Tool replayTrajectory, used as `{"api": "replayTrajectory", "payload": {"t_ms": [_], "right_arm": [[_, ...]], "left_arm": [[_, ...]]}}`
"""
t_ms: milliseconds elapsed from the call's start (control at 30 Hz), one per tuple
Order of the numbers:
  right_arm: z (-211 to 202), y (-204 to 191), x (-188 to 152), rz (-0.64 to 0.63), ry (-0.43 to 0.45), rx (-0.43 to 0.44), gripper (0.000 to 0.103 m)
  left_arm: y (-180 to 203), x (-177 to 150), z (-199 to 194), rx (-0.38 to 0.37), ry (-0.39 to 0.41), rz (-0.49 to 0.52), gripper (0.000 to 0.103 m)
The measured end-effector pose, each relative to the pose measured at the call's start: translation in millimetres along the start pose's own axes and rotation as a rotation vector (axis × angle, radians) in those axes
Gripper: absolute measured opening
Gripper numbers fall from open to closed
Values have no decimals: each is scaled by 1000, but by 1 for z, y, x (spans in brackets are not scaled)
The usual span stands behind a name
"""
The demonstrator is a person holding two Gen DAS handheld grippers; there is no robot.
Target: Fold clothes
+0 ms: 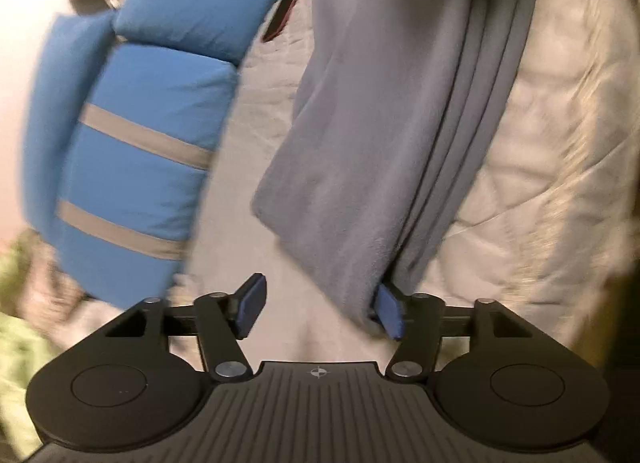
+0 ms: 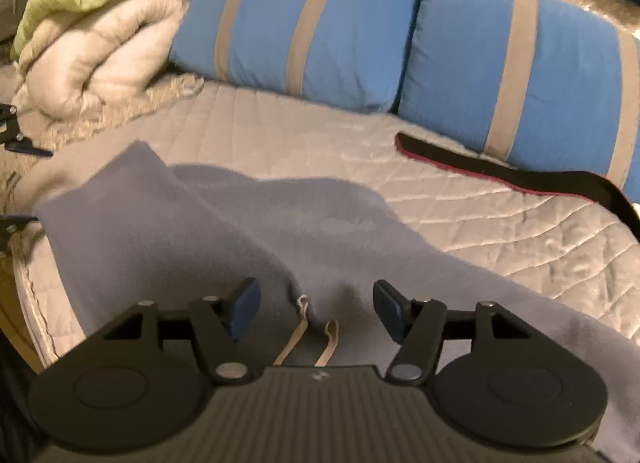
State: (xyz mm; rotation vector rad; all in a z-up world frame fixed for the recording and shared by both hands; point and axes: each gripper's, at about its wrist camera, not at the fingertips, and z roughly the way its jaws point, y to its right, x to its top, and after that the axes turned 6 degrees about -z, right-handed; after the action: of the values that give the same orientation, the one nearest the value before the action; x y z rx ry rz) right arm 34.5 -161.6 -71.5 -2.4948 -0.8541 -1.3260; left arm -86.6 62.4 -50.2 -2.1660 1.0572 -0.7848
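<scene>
left gripper (image 1: pixel 320 309) spread, cloth (image 1: pixel 360 143) edge against one pad, unpinched | right gripper (image 2: pixel 316 309) spread above cloth (image 2: pixel 240 231) | cloth lay on quilt (image 2: pixel 480 223) near pillows (image 2: pixel 304 31)

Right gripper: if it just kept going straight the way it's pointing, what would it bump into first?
Most likely the grey fleece garment spread on the quilted bedcover. The open right gripper hangs right above it, with the drawstrings between its fingers. Depth is hard to judge.
</scene>
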Motion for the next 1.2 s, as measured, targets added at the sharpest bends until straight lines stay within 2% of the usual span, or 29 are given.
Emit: {"api": "replayTrajectory", "payload": {"t_ms": [100,167,200,233,267,300,333,367,433,533,567,733,867,967,1100,1167,1200], "right_arm": [[-7,-7,1,-4,50,-7,74],[-11,-17,3,-37,81,3,70],[-13,-22,4,-53,89,15,54],[-14,-28,4,-69,98,27,47],[-15,-34,5,-85,106,40,30],[-13,-37,5,-87,101,57,16],[-9,-39,5,-72,86,82,12],[-5,-39,4,-51,74,101,10],[4,-34,2,-11,54,101,10],[18,-22,-2,42,4,92,10],[22,-16,-4,69,-12,91,19],[27,5,-7,174,-24,84,19],[19,0,-10,139,-3,54,21],[10,-3,-10,113,35,47,26],[9,-1,-11,138,30,63,26],[9,1,-12,150,27,65,26],[9,2,-12,158,27,70,26]], "left_arm": [[-47,4,-26,-172,165,-248,57],[-69,9,-20,-225,204,-423,57],[-73,12,-12,-233,208,-474,57],[-76,15,-2,-236,206,-507,54],[-78,19,10,-239,196,-534,50],[-78,22,22,-242,178,-562,36],[-80,23,36,-252,150,-602,17],[-82,22,50,-270,118,-652,12],[-91,18,76,-281,79,-766,9],[-104,8,102,-282,61,-902,6],[-108,3,110,-294,46,-945,5],[-125,-22,122,-349,28,-1121,5],[-139,-40,111,-319,-13,-1179,5],[-145,-54,93,-399,13,-1192,5],[-137,-59,70,-548,41,-1061,5],[-126,-55,64,-580,11,-946,5],[-120,-52,62,-569,-17,-883,5]]}}
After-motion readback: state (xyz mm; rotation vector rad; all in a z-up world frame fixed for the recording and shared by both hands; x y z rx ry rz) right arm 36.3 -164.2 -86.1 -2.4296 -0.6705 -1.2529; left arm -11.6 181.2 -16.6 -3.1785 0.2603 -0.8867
